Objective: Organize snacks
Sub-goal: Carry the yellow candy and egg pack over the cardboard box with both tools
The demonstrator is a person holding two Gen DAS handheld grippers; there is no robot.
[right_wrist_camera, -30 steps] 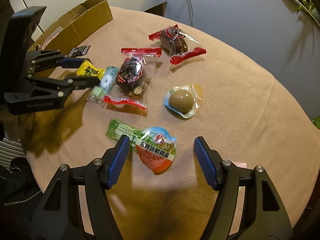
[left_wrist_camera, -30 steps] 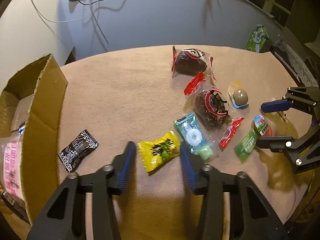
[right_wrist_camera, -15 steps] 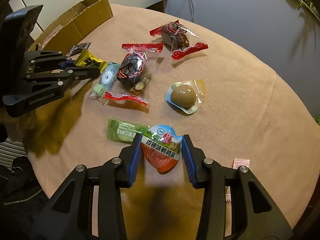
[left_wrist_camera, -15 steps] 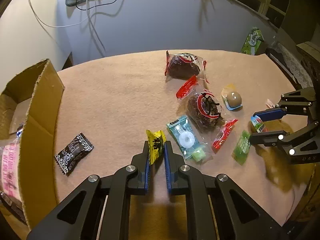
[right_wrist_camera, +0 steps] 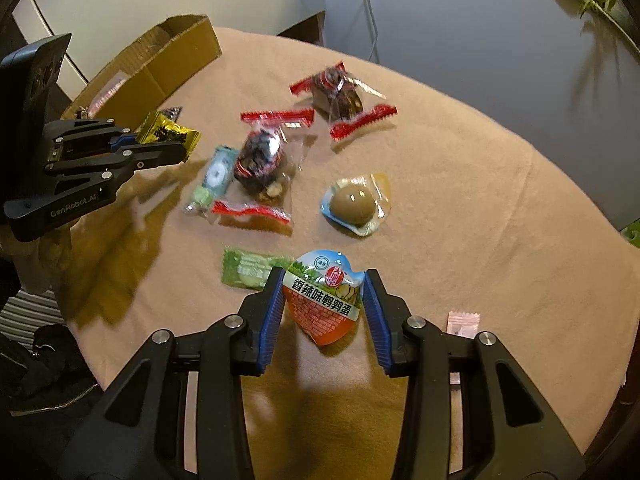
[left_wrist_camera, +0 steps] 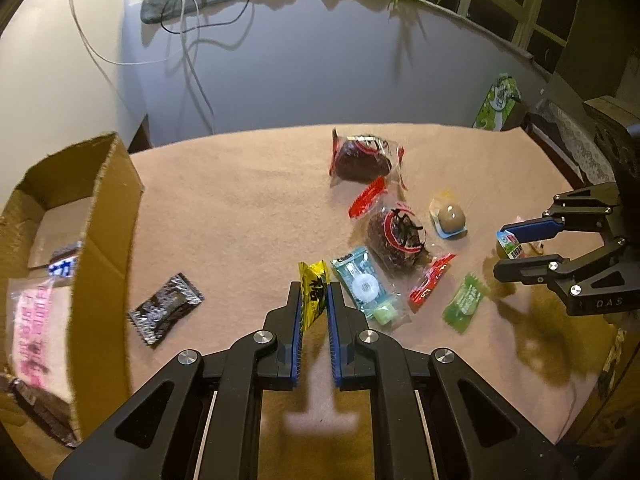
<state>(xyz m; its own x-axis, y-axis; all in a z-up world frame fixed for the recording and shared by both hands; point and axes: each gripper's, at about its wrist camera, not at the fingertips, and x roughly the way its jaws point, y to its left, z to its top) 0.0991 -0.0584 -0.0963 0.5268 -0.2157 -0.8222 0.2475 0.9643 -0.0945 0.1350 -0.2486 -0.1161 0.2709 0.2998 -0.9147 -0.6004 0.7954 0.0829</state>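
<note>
- Round table point(left_wrist_camera: 240, 200) under a tan cloth fills the room's middle, with a grey wall and trailing cables point(left_wrist_camera: 188, 32) behind it.
- At the table's left edge sits an open cardboard box point(left_wrist_camera: 108, 216) with a pink-printed packet point(left_wrist_camera: 34, 320) and other wrappers already inside.
- Left gripper point(left_wrist_camera: 314, 300) is pinched nearly closed on a yellow packet point(left_wrist_camera: 314, 294), which stands on edge between the blue pads, crinkled, with black print; from the right camera it looks lifted off the cloth.
- Right gripper point(right_wrist_camera: 324, 304) is closed part-way on an egg pack point(right_wrist_camera: 322, 300), a teardrop tub with an orange base and a white-green lid with Chinese lettering, held between the pads.
- A black wrapper point(left_wrist_camera: 166, 310) lies flat between box and left gripper.
- A teal packet point(left_wrist_camera: 362, 284) with a round white sweet lies just beside the yellow one.
- Two clear bags of dark snacks with red serrated ends point(left_wrist_camera: 396, 236) point(left_wrist_camera: 362, 156) lie mid-table.
- A brown egg in a clear tub point(right_wrist_camera: 354, 204) sits near them.
- A green sachet point(right_wrist_camera: 250, 268) lies just beside the right gripper's left pad.
- A small pink sachet point(right_wrist_camera: 462, 322) rests near the table's near edge.
</note>
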